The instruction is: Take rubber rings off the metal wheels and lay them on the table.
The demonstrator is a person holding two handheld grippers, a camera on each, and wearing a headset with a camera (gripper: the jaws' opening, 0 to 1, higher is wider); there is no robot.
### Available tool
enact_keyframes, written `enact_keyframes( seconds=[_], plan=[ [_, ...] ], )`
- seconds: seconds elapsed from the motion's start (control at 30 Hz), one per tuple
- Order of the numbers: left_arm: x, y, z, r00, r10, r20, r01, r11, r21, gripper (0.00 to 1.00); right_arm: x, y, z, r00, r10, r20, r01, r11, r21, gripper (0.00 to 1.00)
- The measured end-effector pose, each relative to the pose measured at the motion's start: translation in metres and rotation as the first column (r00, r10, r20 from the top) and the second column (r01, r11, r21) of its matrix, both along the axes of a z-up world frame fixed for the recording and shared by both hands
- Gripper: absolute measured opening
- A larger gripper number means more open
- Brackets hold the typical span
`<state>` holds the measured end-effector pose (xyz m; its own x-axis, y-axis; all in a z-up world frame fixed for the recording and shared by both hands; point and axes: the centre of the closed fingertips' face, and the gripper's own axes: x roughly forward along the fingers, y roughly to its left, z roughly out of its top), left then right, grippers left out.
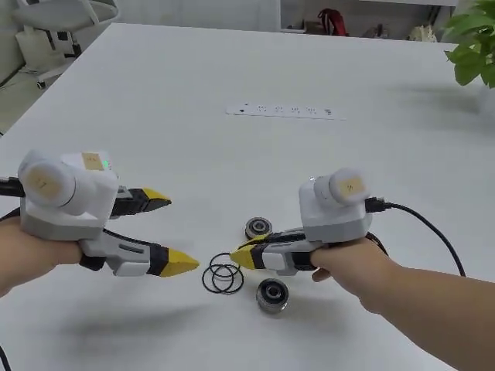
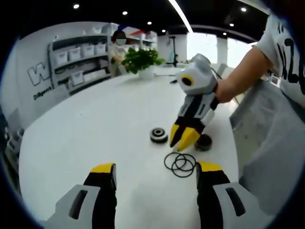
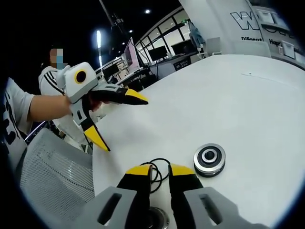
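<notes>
Rings — thin black rubber loops — lie flat; left gripper fingers spread, right gripper fingers pressed together.

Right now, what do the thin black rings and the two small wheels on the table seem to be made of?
The black rings: probably rubber, matte, thin loops lying flat and overlapped. The far wheel and the near wheel: apparently metal, with glossy silvery faces around dark centres; their dark rims may be rubber.

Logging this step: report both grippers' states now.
Left gripper: open, empty.
Right gripper: shut, nothing visibly held.
</notes>
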<state>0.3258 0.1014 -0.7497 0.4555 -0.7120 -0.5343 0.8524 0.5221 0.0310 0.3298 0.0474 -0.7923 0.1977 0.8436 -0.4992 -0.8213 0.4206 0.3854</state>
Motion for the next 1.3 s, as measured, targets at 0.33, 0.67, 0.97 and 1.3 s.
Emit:
enact_keyframes(
  seconds=[0.33,0.67,0.97,1.3],
  plan=[
    [0.001,-0.006,0.001,1.000,-0.012,-0.001,0.012,1.000,-0.003,0.69,0.003,-0.003,0.013,0.999,-0.017,0.036,0.016,0.999,0.031,0.15],
    [0.005,-0.014,0.007,1.000,-0.028,0.002,0.028,1.000,-0.007,0.69,0.013,-0.018,0.021,0.996,-0.045,0.079,0.043,0.999,0.027,0.18],
    [0.008,-0.020,0.009,0.999,-0.036,0.004,0.036,0.999,-0.011,0.68,0.022,-0.032,0.024,0.988,-0.058,0.146,0.058,0.998,0.006,0.23],
    [0.015,-0.025,0.010,0.999,-0.043,0.004,0.043,0.999,-0.014,0.67,0.034,-0.050,0.024,0.980,-0.068,0.186,0.074,0.997,-0.025,0.22]
  ],
)
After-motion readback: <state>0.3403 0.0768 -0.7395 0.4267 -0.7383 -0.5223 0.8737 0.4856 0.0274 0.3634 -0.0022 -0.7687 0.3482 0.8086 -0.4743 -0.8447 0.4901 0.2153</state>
